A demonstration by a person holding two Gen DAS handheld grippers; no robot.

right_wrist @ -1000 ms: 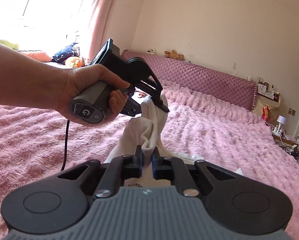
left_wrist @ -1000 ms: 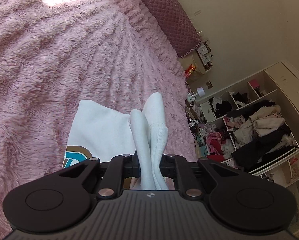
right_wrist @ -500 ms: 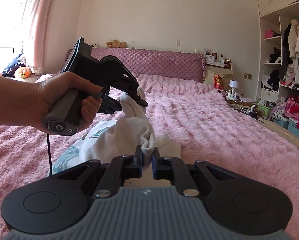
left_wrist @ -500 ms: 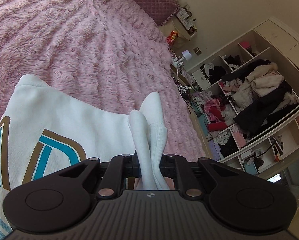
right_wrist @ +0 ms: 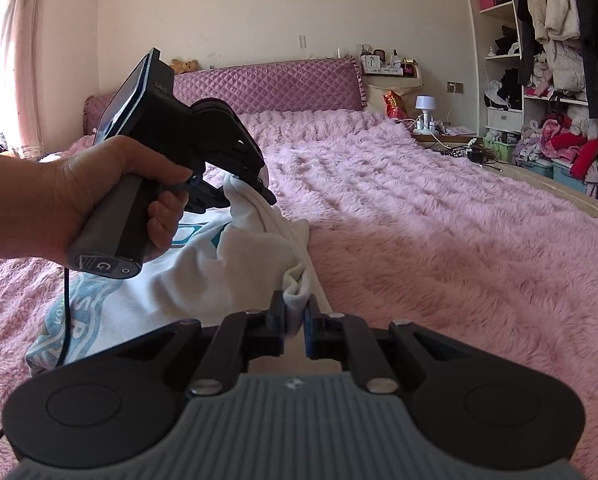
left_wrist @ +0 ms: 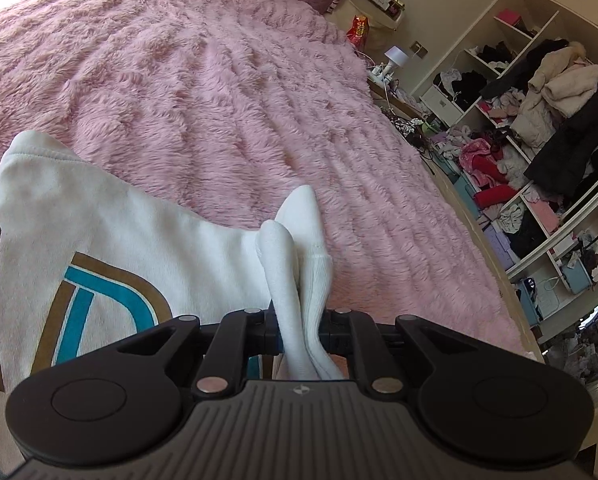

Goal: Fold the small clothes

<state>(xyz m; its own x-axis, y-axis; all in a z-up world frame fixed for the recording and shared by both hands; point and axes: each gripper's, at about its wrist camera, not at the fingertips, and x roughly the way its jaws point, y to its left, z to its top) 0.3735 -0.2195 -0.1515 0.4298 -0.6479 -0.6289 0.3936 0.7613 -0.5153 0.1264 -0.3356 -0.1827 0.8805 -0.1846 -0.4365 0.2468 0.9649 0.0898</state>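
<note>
A small white garment (left_wrist: 99, 232) with a teal and brown print lies on the pink fluffy bed cover. In the left wrist view, my left gripper (left_wrist: 301, 322) is shut on a bunched white fold (left_wrist: 295, 264) of it, which sticks up between the fingers. In the right wrist view, my right gripper (right_wrist: 297, 320) is shut on another bunched edge of the same white garment (right_wrist: 203, 280). There the left gripper (right_wrist: 255, 188), held by a hand (right_wrist: 79, 196), pinches the cloth a little farther up the bed. The cloth stretches between the two grips.
The pink bed cover (right_wrist: 439, 216) spreads wide to the right and ahead. A purple quilted headboard (right_wrist: 267, 84) stands at the far end. A bedside shelf with a lamp (right_wrist: 425, 108) and open wardrobe shelves full of clothes (left_wrist: 539, 128) line the right side.
Both grippers have swung across the bed and come lower, carrying the garment's edge; the views have rolled. The printed front now shows more in the left wrist view. Both grips stayed shut.
</note>
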